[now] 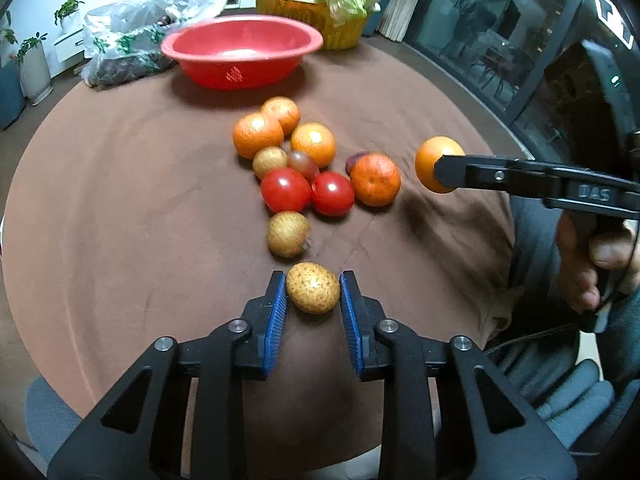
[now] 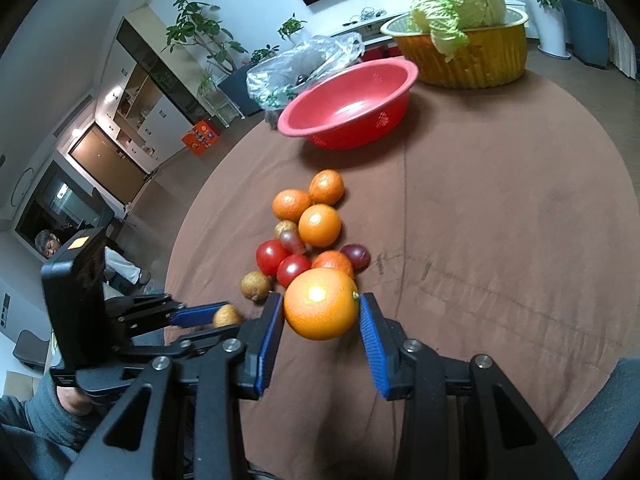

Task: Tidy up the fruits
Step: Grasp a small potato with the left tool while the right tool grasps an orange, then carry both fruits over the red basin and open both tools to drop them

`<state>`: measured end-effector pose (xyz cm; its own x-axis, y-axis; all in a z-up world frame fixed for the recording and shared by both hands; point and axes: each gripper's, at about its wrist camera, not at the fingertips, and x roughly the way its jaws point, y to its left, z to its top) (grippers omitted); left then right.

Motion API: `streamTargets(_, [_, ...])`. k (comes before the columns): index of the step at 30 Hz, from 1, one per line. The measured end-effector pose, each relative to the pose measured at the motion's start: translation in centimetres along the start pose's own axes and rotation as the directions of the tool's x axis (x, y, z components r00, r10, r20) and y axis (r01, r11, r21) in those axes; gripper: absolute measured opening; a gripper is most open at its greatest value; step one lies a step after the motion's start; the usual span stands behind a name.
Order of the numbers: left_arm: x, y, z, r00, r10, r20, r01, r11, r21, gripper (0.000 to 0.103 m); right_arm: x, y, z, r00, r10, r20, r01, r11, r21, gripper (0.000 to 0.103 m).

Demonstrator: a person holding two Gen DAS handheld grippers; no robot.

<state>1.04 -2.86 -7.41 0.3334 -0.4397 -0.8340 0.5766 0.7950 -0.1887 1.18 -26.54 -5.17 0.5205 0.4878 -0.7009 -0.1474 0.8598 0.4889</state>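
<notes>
My left gripper [image 1: 313, 290] is shut on a small speckled brown fruit [image 1: 313, 288], seen from the side in the right wrist view [image 2: 226, 316]. My right gripper [image 2: 321, 312] is shut on an orange [image 2: 321, 309], held above the cloth; it also shows in the left wrist view [image 1: 434, 164]. A pile of oranges [image 1: 313, 143], two red tomatoes [image 1: 285, 189], brown fruits [image 1: 288, 234] and a dark plum [image 2: 356, 257] lies mid-table. An empty red bowl [image 1: 240, 50] stands beyond the pile.
A yellow basin [image 2: 476, 60] with a napa cabbage [image 2: 460, 4] stands at the back. A plastic bag [image 1: 132, 32] with dark produce lies left of the red bowl. The round table has a brown cloth [image 1: 120, 200].
</notes>
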Motion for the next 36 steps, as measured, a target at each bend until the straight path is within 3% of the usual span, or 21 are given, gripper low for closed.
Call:
streamTargets(6, [-2.3, 2.9, 4.4, 0.993, 0.062, 0.1, -0.063, 0.998, 0.006, 0.025, -0.6, -0.8, 3.4, 0.998, -0.051, 0.042, 0.053, 0.998, -0.033, 0.041])
streamTargets(13, [-2.4, 5.7, 13.4, 0.969, 0.142, 0.201, -0.163, 0.982, 0.092, 0.025, -0.5, -0.3, 9.9, 0.987, -0.099, 0.125, 0.116, 0.984, -0.135, 0.041])
streamTargets(18, [0.7, 7.2, 18.6, 0.972, 0.147, 0.184, -0.173, 0.976, 0.135, 0.025, 2.6, 0.5, 14.4, 0.987, -0.121, 0.103, 0.142, 0.964, -0.224, 0.041])
streamTargets(23, [4.6, 8.5, 21.5, 0.983, 0.135, 0.127, -0.151, 0.98, 0.13, 0.025, 6.3, 0.5, 16.9, 0.979, -0.196, 0.059, 0.205, 0.931, -0.302, 0.041])
streamTargets(36, [9.8, 9.8, 22.6, 0.985, 0.165, 0.054, -0.171, 0.976, 0.135, 0.025, 11.3, -1.1, 18.3, 0.965, -0.262, -0.024, 0.236, 0.905, -0.353, 0.041])
